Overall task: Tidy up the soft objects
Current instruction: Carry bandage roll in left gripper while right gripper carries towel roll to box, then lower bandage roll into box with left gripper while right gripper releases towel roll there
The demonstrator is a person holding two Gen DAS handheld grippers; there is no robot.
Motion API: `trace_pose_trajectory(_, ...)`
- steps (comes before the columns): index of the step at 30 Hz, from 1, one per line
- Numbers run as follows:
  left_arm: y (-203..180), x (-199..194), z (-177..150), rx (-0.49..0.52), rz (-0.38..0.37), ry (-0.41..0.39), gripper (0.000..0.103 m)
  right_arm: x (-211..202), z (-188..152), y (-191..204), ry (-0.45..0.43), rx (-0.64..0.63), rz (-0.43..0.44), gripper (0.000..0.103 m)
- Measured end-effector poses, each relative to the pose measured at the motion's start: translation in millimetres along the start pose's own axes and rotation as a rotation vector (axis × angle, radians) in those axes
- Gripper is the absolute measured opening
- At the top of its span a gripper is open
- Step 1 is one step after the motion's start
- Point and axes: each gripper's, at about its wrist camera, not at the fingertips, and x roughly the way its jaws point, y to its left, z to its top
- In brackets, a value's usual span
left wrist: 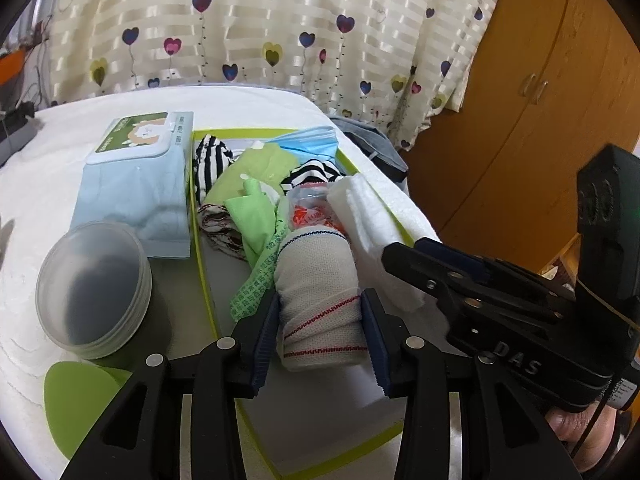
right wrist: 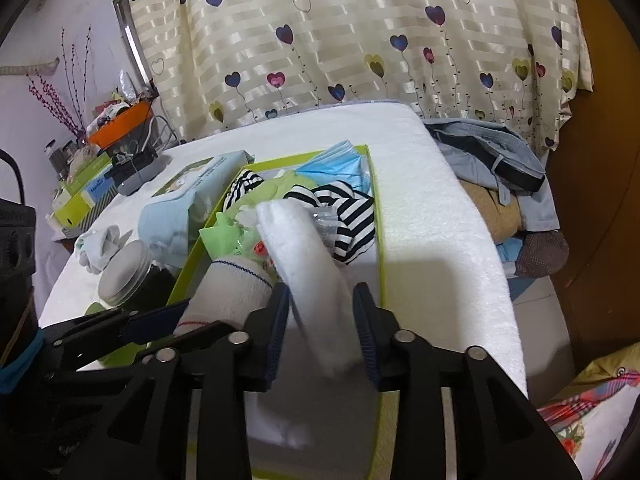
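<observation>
Left wrist view showed the left gripper (left wrist: 320, 332) with its 2 blue pads closed against the sides of a rolled white bandage (left wrist: 320, 296), which lay lengthwise between them inside a shallow green-rimmed box (left wrist: 204, 276). Just right of that gripper lay a folded white foam pad (left wrist: 380, 224), with the right gripper (left wrist: 404, 252) reaching onto its near end. Left of the left gripper stood a dark jar with a frosted lid (left wrist: 94, 284), and nearer still a green disc (left wrist: 76, 400). Ahead of the bandage lay green printed packaging (left wrist: 256, 216), a clear packet with red print (left wrist: 308, 208), striped black-and-white cloth (left wrist: 212, 164) and blue face masks (left wrist: 308, 142). Beyond the jar sat a pale blue wet-wipe pack (left wrist: 136, 184), all on a white-covered tabletop (left wrist: 48, 184) before a heart-patterned curtain (left wrist: 280, 20).

Right wrist view showed the right gripper (right wrist: 322, 336) straddling the foam pad (right wrist: 316, 272); its left pad touched the foam while a narrow gap showed at the right pad, so the jaws stood parted around it rather than clamping. Left of it lay the bandage (right wrist: 228, 284) in the left gripper (right wrist: 188, 320). Farther right, beyond the tabletop edge, was a heap of clothes (right wrist: 500, 184).
</observation>
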Motion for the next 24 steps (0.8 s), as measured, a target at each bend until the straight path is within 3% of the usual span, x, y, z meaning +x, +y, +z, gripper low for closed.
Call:
trace_pose_trajectory(13, -8, -24, -5, 0.014, -0.036, -0.038, 0.039, -32, -7, -3, -0.039, 0.018, -0.036, 0.037)
trace_pose_trajectory(24, -8, -67, -15, 0.039, -0.034, -0.103, 0.039, -59, -16, 20, -0.065, -0.008, -0.044, 0.037)
